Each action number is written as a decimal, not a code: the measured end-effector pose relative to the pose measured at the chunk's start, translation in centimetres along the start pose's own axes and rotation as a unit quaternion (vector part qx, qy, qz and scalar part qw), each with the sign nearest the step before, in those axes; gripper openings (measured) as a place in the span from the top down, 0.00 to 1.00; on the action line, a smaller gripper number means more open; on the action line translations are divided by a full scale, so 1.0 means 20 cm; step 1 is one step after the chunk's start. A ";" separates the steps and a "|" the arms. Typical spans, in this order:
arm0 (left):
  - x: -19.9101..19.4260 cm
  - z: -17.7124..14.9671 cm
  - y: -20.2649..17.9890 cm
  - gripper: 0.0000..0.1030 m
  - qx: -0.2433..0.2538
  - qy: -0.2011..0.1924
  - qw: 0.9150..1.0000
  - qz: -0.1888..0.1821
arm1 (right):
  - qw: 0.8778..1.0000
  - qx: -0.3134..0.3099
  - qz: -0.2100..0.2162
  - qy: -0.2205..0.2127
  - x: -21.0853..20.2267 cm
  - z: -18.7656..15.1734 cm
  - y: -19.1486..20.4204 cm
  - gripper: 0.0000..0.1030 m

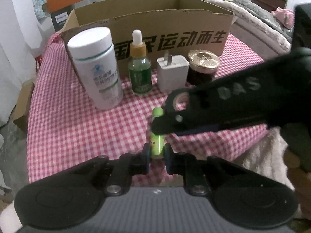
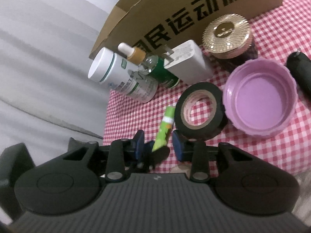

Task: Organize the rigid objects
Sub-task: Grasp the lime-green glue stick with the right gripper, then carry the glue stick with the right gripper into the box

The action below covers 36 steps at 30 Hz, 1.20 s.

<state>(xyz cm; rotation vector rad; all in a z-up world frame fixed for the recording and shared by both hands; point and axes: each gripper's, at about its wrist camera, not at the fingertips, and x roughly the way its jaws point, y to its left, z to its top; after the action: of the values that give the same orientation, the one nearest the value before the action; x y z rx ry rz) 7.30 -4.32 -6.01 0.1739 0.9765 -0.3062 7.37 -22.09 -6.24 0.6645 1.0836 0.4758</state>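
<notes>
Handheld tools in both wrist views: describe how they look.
Both are matte black plastic. The left tool has blue-padded fingers on linkage bars with silver pivot screws, round side housings and a ribbed grey body. The right tool matches; its arm shows pale embossed letters in the left view.

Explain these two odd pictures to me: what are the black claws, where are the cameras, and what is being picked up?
A person holds a black two-finger gripper in each hand, each with a wide-angle camera looking along its fingers: one picture per gripper. On the red-and-white checked cloth, before a brown cardboard box, stand a white pill bottle, a green glass dropper bottle, a white charger plug and a gold-lidded jar; a black tape roll and a purple plastic lid lie nearby. The left gripper is shut on a small green tube; the right gripper straddles it with open fingers.
</notes>
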 end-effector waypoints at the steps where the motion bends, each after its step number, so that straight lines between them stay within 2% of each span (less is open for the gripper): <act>1: -0.01 -0.01 0.00 0.84 -0.001 0.001 1.000 -0.002 | 1.000 -0.006 -0.004 0.002 0.01 0.00 0.01 0.70; 5: -0.03 -0.04 -0.01 0.81 0.002 -0.002 1.000 0.003 | 0.999 -0.042 -0.026 0.013 0.05 -0.02 0.07 0.71; 10: -0.04 -0.04 -0.01 0.68 0.009 -0.004 1.000 0.000 | 0.996 -0.076 -0.046 0.021 0.10 -0.02 0.14 0.76; 13: -0.03 -0.03 -0.01 0.65 0.006 -0.004 1.000 -0.004 | 0.995 -0.083 -0.050 0.025 0.12 -0.01 0.15 0.80; 18: 0.00 0.00 0.03 0.67 0.006 -0.010 1.000 -0.003 | 0.994 -0.091 -0.051 0.028 0.15 0.00 0.17 0.80; 22: 0.01 0.01 0.06 0.84 0.001 -0.019 1.000 0.010 | 0.994 -0.092 -0.051 0.024 0.15 0.01 0.17 0.82; 26: 0.00 0.00 0.09 0.84 -0.014 -0.027 1.000 0.004 | 0.995 -0.085 -0.045 0.024 0.15 0.01 0.16 0.83; 30: -0.05 -0.02 0.08 0.84 -0.010 -0.041 0.999 0.012 | 0.996 -0.076 -0.033 0.022 0.13 0.01 0.15 0.83; 36: -0.23 0.02 0.08 0.84 -0.005 -0.090 0.995 0.036 | 0.995 -0.103 -0.004 -0.007 0.01 0.03 0.27 0.83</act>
<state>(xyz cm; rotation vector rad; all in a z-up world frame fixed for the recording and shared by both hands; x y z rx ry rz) 5.84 -2.20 -1.97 0.1688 0.7909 -0.2473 7.77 -18.24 -2.41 0.4800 1.0086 0.5667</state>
